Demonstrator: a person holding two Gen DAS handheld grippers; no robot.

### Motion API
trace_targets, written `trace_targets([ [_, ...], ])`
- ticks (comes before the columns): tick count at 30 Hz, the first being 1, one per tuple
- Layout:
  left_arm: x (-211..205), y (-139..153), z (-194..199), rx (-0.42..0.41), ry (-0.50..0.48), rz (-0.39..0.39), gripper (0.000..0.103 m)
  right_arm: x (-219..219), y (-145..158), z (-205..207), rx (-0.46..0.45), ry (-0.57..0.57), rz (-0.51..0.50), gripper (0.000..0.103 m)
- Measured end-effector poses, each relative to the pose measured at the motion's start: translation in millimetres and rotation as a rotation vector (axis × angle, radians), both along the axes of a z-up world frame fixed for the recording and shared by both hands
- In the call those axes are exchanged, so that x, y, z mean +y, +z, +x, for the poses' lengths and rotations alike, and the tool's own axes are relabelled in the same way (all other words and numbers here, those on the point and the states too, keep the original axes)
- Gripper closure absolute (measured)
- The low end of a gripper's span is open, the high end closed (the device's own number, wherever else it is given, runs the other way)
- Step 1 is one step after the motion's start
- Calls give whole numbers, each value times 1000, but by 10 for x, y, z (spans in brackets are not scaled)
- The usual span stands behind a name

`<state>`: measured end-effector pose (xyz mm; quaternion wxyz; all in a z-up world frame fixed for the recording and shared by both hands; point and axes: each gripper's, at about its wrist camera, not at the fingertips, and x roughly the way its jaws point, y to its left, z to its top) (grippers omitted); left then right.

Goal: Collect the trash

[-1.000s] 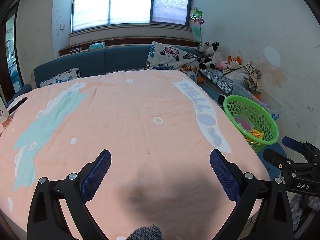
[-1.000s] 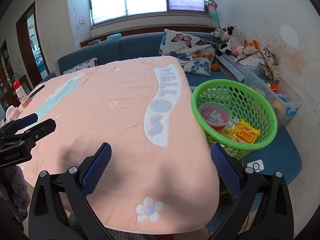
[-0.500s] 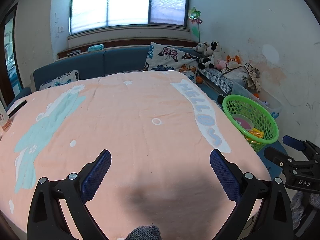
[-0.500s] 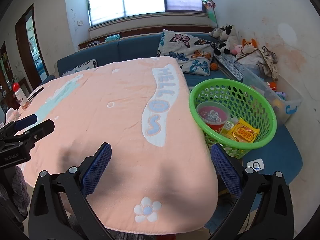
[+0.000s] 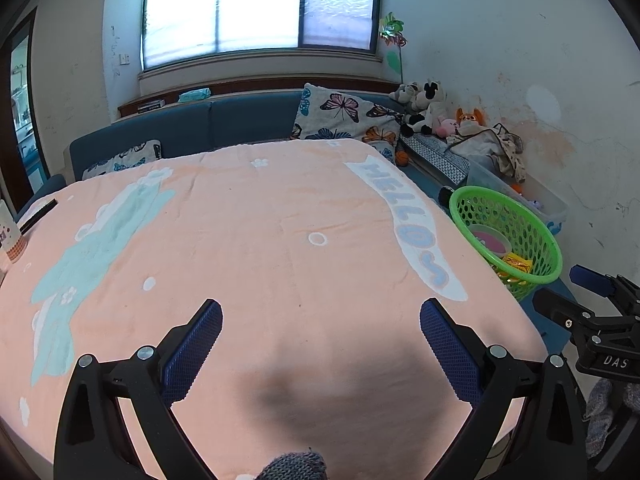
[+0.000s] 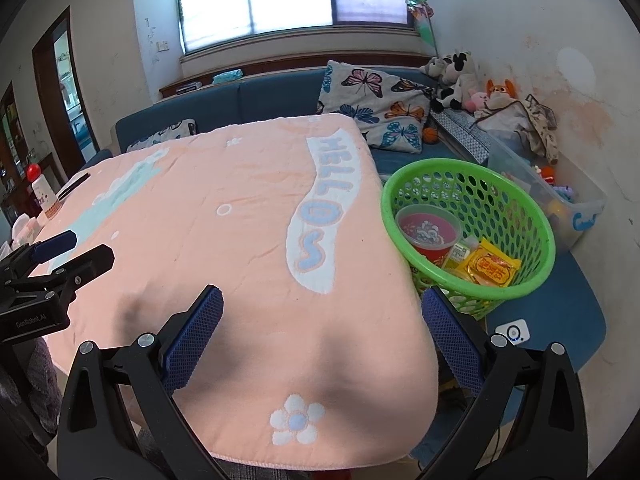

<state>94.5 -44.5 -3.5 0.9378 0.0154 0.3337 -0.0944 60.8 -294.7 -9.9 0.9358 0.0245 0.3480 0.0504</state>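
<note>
1. Left tongs point(image 5: 320, 316), seen from your left wrist camera, stand with their blue pads wide apart and nothing between them, hovering over the near part of the table, which is covered by a peach terry cloth with a white "HELLO" band point(image 5: 280, 272). No loose trash shows on that cloth from here. The round green plastic mesh basket point(image 5: 532, 248) sits off the table's right edge, lower than the top, and the right tongs point(image 5: 592, 292) hang near it.

2. From your right wrist camera, the right tongs point(image 6: 322, 312) are also spread apart and empty, above the near right corner of the cloth. The basket lies just beside that corner and already holds the trash: a red paper noodle cup with a pink lid point(image 6: 428, 234), a yellow foil snack packet point(image 6: 492, 268) and a small pale packet between them.

3. Collection looks close to finished, so the step in hand is, by my reading, a last check. Sweep both cameras slowly along the far and left edges of the table, where a white bottle with a red cap point(image 6: 40, 192) and a dark flat strip point(image 6: 74, 186) sit; I cannot tell whether either counts as trash.

4. If you find a piece, come down over it with the pads level, pinch it at its middle, and carry it low over the basket's rim before letting go.
</note>
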Motion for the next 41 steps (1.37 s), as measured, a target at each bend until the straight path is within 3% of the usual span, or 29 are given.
trace_targets([
  [41, -46, -22, -1, -7, -11, 11, 7, 49, -88, 37, 12, 10, 18, 4],
])
